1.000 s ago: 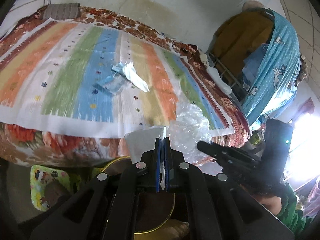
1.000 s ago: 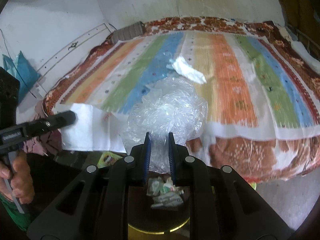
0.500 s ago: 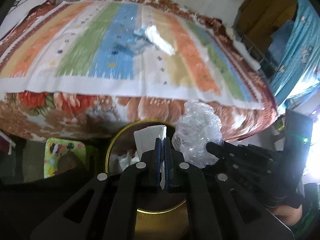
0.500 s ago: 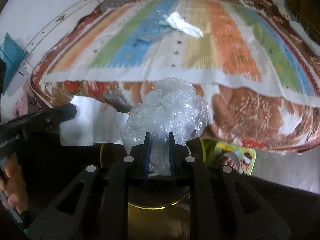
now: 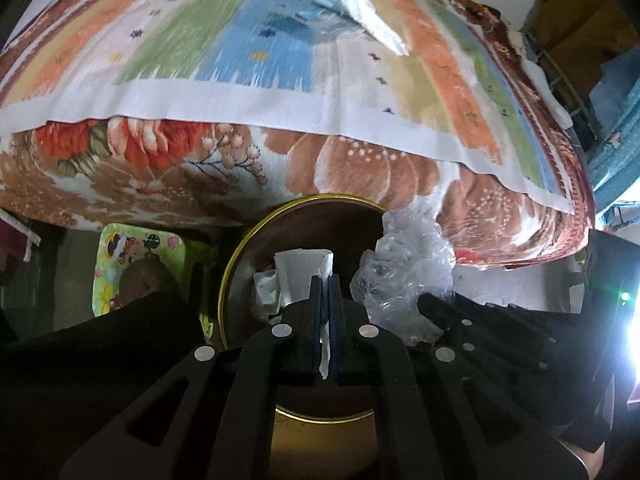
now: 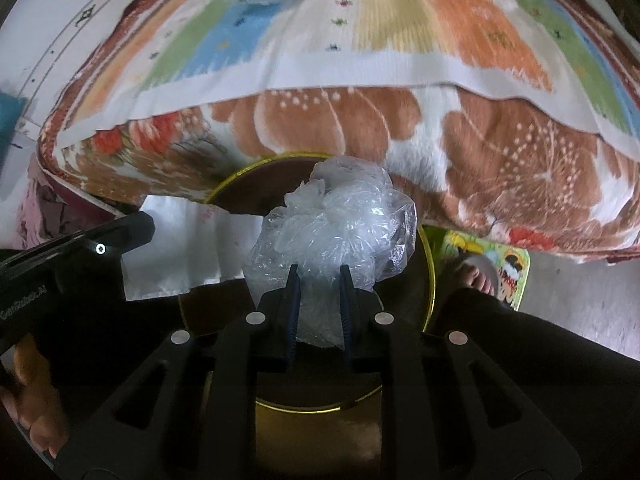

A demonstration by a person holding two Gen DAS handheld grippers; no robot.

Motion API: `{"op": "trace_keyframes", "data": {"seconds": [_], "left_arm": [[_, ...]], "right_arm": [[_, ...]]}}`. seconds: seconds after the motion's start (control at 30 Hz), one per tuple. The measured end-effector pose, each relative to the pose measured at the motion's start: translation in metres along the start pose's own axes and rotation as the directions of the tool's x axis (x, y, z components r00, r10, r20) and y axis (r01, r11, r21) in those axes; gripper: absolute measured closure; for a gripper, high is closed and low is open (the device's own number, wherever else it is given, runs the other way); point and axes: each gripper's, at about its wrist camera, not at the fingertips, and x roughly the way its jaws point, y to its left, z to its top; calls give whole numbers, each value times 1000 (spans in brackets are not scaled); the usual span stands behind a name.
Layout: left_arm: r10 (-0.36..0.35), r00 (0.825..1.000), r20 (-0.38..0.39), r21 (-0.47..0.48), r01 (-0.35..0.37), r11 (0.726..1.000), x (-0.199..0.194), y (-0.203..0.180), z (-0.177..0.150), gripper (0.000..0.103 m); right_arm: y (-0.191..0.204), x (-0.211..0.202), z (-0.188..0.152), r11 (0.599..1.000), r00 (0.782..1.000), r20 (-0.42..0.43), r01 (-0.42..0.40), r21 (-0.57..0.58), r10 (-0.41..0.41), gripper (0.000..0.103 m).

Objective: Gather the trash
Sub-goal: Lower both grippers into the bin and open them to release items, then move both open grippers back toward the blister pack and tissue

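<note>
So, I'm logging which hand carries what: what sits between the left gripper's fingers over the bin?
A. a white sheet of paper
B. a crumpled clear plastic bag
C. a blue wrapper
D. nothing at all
A: in the left wrist view the left gripper is clamped on the white paper above the gold-rimmed bin; the clear plastic bag sits in the right gripper.

Both cameras ride just behind their own fingers and look steeply down, close over the gold-rimmed bin [image 5: 236,276] at the foot of the bed [image 5: 280,160]. The left view sits left of the bin, catching the right hand-held gripper [image 5: 432,304] at its right edge. The right view sits right of the bin, the left hand-held gripper [image 6: 140,228] entering from its left. Both share the bin, the bed's near edge and the striped cloth [image 6: 320,60] beyond the bin.
</note>
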Motion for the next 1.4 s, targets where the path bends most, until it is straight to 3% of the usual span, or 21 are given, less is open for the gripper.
{"op": "trace_keyframes", "data": {"seconds": [0.33, 0.4, 0.47, 0.5, 0.67, 0.83, 1.03, 1.17, 1.27, 1.4], "left_arm": [[19, 999, -36, -68, -22, 997, 22, 8, 14, 99], [15, 999, -42, -87, -19, 996, 25, 11, 17, 89], [14, 999, -38, -96, -18, 995, 24, 13, 17, 77], [11, 999, -31, -99, -14, 995, 22, 13, 18, 73], [4, 1000, 20, -113, -2, 994, 8, 15, 23, 73], [10, 998, 67, -95, -3, 995, -8, 14, 32, 73], [22, 994, 109, -100, -11, 995, -25, 22, 53, 63], [47, 988, 148, -94, -33, 995, -38, 26, 71, 55], [63, 980, 190, -89, -47, 995, -50, 29, 87, 42], [56, 973, 225, -77, -39, 996, -57, 30, 106, 32]], "right_arm": [[-11, 30, 12, 998, 998, -62, 17, 54, -14, 83], [-10, 32, 14, 998, 998, -62, 5, 61, -1, 75], [-10, 33, 16, 998, 998, -57, -7, 68, 11, 58], [-10, 33, 16, 997, 998, -56, -16, 71, 20, 55], [-7, 27, 19, 998, 999, -35, -6, 59, 9, 49], [-6, 14, 24, 999, 1000, 8, 2, 48, -3, 48], [0, -13, 43, 1000, 996, 90, 10, 4, -10, 43], [3, -35, 62, 1000, 986, 166, -11, -22, 14, 40], [6, -47, 78, 999, 976, 217, 6, -51, 6, 36], [7, -56, 99, 996, 965, 262, 28, -83, -5, 32]]}}
